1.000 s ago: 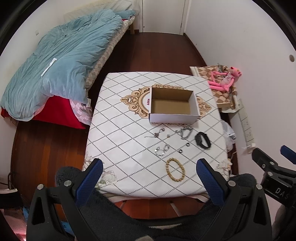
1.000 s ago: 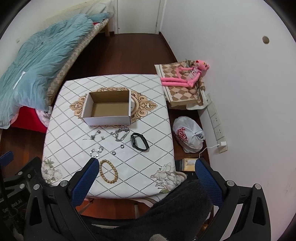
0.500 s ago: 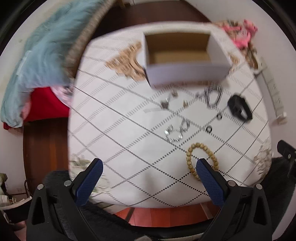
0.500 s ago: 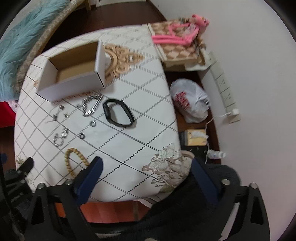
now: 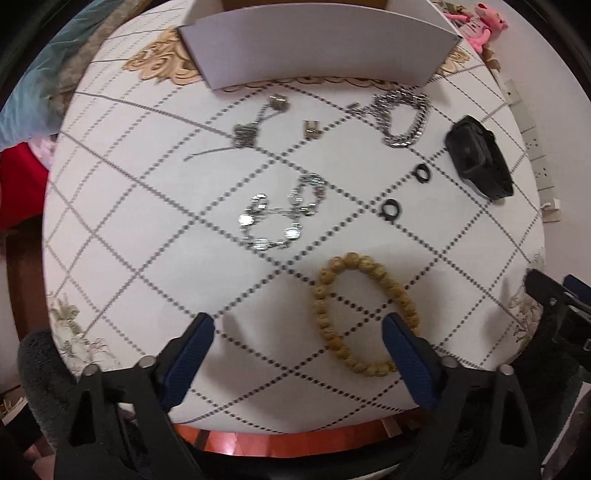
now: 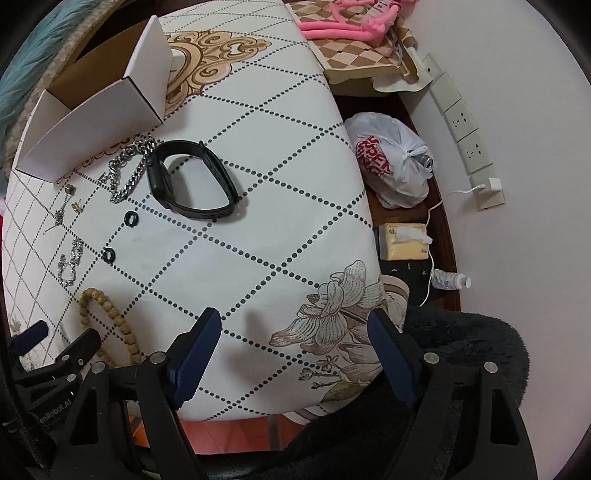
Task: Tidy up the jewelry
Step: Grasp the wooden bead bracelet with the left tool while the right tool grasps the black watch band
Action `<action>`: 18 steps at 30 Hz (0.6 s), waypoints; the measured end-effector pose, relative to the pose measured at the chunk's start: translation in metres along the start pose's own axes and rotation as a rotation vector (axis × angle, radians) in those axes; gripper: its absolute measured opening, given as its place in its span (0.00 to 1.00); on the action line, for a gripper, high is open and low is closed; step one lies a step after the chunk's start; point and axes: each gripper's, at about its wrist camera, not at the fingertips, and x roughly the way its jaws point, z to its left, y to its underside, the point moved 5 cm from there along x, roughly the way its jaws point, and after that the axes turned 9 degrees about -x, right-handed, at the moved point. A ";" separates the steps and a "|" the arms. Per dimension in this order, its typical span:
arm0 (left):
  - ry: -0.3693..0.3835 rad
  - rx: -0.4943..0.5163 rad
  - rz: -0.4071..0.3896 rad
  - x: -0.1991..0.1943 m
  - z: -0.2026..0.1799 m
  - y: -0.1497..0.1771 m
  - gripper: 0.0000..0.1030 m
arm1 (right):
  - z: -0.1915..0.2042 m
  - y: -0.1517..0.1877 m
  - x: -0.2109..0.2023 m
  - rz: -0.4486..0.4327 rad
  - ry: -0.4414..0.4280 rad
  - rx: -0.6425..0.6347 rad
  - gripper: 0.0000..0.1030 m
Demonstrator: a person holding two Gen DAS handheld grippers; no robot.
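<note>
Jewelry lies on the white diamond-patterned table (image 5: 129, 229). A wooden bead bracelet (image 5: 364, 314) lies nearest, partly between the fingers of my open left gripper (image 5: 297, 328). Behind it lie a silver disc bracelet (image 5: 282, 218), two small black rings (image 5: 390, 209), a silver chain (image 5: 404, 114), a thin silver necklace (image 5: 247, 131) and a black band (image 5: 478, 157). The open white box (image 5: 317, 48) stands at the back. My right gripper (image 6: 295, 325) is open and empty over the table's front right corner, with the black band (image 6: 192, 181) ahead to the left.
A white plastic bag (image 6: 391, 158), a tissue box (image 6: 402, 242) and a small bottle (image 6: 450, 282) lie on the floor right of the table. A pink plush toy (image 6: 351, 18) lies on a checked cushion behind. Wall sockets (image 6: 461, 122) line the right wall.
Both grippers have come down and forward toward the table. The jewelry looms larger, and the left gripper's fingers now bracket the near part of the bead bracelet.
</note>
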 end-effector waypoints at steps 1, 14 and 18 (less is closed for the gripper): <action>0.005 0.004 -0.002 0.001 -0.001 0.001 0.76 | 0.000 -0.001 0.003 0.002 -0.002 0.002 0.80; 0.092 0.025 -0.089 -0.015 0.009 -0.003 0.06 | 0.006 -0.015 -0.004 -0.041 -0.084 0.020 0.80; 0.093 -0.006 -0.139 -0.040 0.037 -0.006 0.06 | 0.002 -0.034 -0.013 -0.099 -0.122 0.053 0.80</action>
